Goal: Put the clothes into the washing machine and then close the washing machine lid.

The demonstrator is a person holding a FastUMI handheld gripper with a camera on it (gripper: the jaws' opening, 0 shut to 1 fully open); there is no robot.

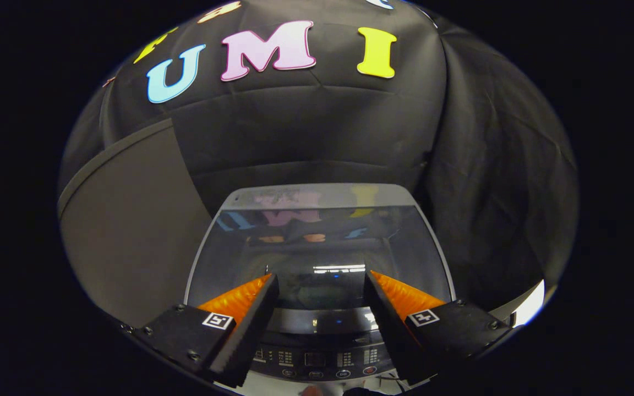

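The washing machine (317,198) stands just ahead of me against the black cloth wall. Its dark glass lid (273,247) lies flat and shut over the tub and mirrors the booth. Through the glass I make out only dim shapes, so I cannot tell whether clothes are inside. My gripper (320,275) hangs open above the front part of the lid, with nothing between its fingers. The lid's front handle strip (317,320) lies between the two fingers, and the control panel (317,360) sits below it, nearer to me.
A grey panel (130,231) stands left of the machine. Black cloth (493,209) hangs close behind the machine and on its right. A bright patch of floor (531,302) shows at the right beyond the right finger.
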